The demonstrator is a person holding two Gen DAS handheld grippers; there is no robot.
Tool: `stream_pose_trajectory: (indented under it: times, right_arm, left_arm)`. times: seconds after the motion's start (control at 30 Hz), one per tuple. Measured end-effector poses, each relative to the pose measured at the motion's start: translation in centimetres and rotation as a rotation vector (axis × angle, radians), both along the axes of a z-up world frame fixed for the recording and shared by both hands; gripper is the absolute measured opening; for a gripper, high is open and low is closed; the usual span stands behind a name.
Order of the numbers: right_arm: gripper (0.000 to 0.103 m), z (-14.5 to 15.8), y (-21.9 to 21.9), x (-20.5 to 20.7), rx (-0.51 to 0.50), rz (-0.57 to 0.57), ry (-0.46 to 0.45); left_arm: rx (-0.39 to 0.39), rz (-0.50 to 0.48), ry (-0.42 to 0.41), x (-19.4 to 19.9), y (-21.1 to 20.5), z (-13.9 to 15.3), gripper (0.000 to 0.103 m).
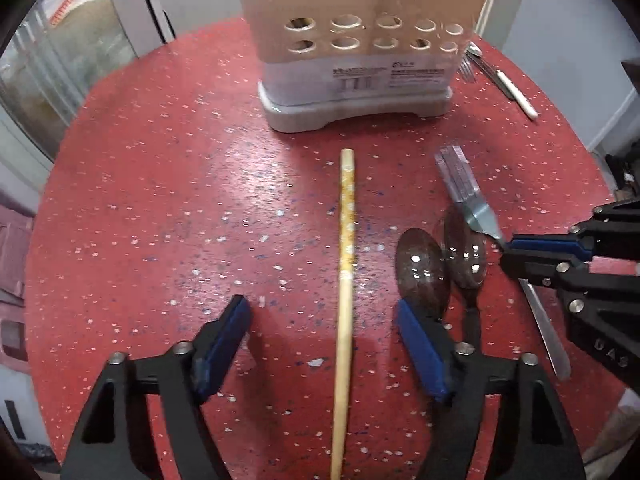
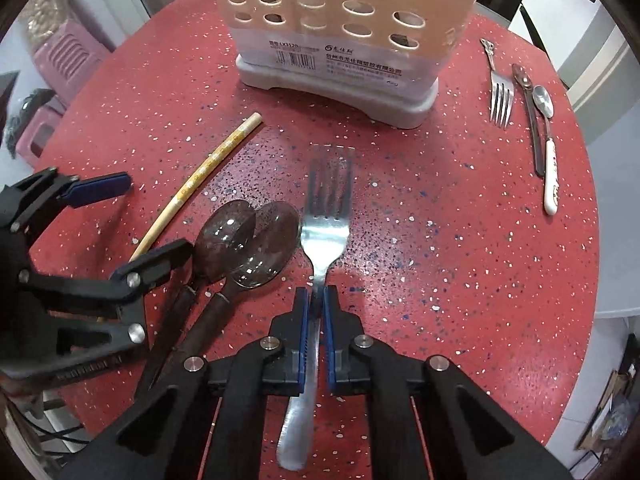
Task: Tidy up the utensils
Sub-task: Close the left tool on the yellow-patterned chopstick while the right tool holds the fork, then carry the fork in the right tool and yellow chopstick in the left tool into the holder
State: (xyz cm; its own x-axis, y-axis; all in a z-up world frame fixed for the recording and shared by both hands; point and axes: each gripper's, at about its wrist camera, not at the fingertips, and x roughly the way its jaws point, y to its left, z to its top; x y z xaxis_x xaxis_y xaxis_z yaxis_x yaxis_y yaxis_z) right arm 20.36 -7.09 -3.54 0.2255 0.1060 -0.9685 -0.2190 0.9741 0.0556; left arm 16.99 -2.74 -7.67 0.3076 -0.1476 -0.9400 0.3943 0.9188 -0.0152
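Note:
A pale wooden chopstick (image 1: 346,240) lies on the red speckled table (image 1: 160,200), pointing at the beige utensil holder (image 1: 360,40). My left gripper (image 1: 322,308) is open and straddles the chopstick without touching it; the right wrist view shows it (image 2: 150,216) at the left. My right gripper (image 2: 316,292) is shut on the neck of a steel fork (image 2: 326,216), whose tines point toward the holder (image 2: 340,20). Two dark spoons (image 2: 228,236) (image 2: 268,248) lie side by side between the chopstick (image 2: 208,164) and the fork. My left wrist view catches the right gripper (image 1: 508,248) gripping that fork (image 1: 460,184).
To the right of the holder lie another fork (image 2: 502,96), a dark-handled utensil (image 2: 532,120) and a white-handled spoon (image 2: 550,168). The round table's edge (image 2: 592,240) curves close on the right. A pink stool (image 2: 68,60) stands beyond the left edge.

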Motion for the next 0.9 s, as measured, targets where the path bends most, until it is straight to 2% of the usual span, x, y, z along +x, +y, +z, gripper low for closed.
stream_pose_trajectory:
  times: [0.07, 0.1, 0.13, 0.17, 0.33, 0.5, 0.63, 0.9]
  right_arm:
    - [0.006, 0.0, -0.3, -0.9, 0.017, 0.004, -0.012]
    - [0.006, 0.0, -0.4, -1.0, 0.026, 0.005, -0.018]
    - [0.006, 0.0, -0.7, -1.3, 0.037, 0.006, -0.022]
    - [0.006, -0.1, -1.0, -1.3, 0.053, 0.006, -0.026]
    - [0.006, -0.1, -2.7, -2.1, 0.123, 0.0, -0.028]
    - [0.006, 0.5, -5.2, -3.4, 0.22, -0.023, -0.052]
    - [0.006, 1.9, -7.2, -4.4, 0.287, -0.032, -0.109]
    - [0.006, 5.6, -11.2, -7.9, 0.421, -0.061, -0.257]
  left_arm:
    - [-0.006, -0.023, 0.004, -0.2, -0.2, 0.2, 0.084]
    - [-0.013, -0.046, 0.001, -0.4, -0.5, 0.4, 0.071]
    - [-0.014, -0.058, -0.01, -0.5, -0.7, 0.6, 0.039]
    - [-0.019, -0.063, -0.003, -0.5, -0.8, 0.7, 0.032]
    - [-0.055, -0.01, -0.033, -1.3, -0.3, 1.0, 0.032]
    - [-0.153, 0.092, -0.106, -3.2, 2.2, 2.1, 0.032]
    - [-0.214, 0.154, -0.179, -4.4, 3.6, 4.0, 0.032]
    - [-0.273, 0.193, -0.289, -5.3, 4.8, 7.8, 0.032]
